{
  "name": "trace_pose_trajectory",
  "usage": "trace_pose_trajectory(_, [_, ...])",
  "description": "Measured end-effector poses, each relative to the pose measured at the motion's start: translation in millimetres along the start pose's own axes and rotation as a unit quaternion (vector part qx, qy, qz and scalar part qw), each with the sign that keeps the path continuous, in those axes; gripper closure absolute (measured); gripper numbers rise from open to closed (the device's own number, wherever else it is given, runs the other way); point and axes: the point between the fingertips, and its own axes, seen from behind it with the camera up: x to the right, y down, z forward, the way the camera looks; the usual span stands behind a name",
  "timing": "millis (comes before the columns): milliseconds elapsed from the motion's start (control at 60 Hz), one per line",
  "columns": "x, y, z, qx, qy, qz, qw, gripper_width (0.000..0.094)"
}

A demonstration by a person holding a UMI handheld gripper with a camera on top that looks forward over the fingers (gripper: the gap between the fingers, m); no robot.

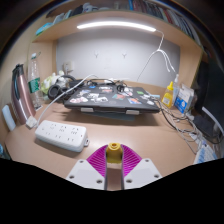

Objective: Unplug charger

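Note:
My gripper is shut on a small yellow charger, which is pinched between the tips of the magenta pads. The charger is held above the wooden desk, apart from everything else. A white power strip lies on the desk ahead of the fingers and to their left. I see nothing plugged into the sockets on its top face. No cable shows on the charger from here.
A dark laptop covered in stickers sits beyond the fingers at mid-desk. Bottles and cables stand to the right, and a clear bottle and clutter to the left. A white cable arcs up against the back wall.

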Motion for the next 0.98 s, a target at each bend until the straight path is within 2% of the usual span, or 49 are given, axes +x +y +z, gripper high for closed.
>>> trace_pose_trajectory(117, [-5.4,9.5,15.3,-0.027,-0.016,0.001,0.999,0.0694])
trace_pose_trajectory(367, [-9.0,-0.3,40.3,-0.025,-0.018,0.016,0.999,0.0611])
trace_pose_trajectory(383, [-9.3,-1.9,41.1,-0.022,-0.019,0.020,0.999,0.0589])
trace_pose_trajectory(450, [-15.8,-3.3,42.8,-0.017,-0.031,0.032,0.999,0.0305])
trace_pose_trajectory(467, [-18.9,-4.1,42.2,-0.015,-0.037,0.034,0.999,0.0277])
trace_pose_trajectory(500, [-25.2,-4.1,40.0,-0.013,-0.050,0.038,0.998,0.0090])
trace_pose_trajectory(617, [-9.3,-5.0,27.6,-0.001,-0.017,0.022,1.000,0.0057])
trace_pose_trajectory(783, [-0.4,1.1,-11.1,0.013,-0.035,0.009,0.999,0.0051])
trace_pose_trajectory(983, [40.2,26.2,-61.4,0.018,-0.028,-0.004,0.999,0.0049])
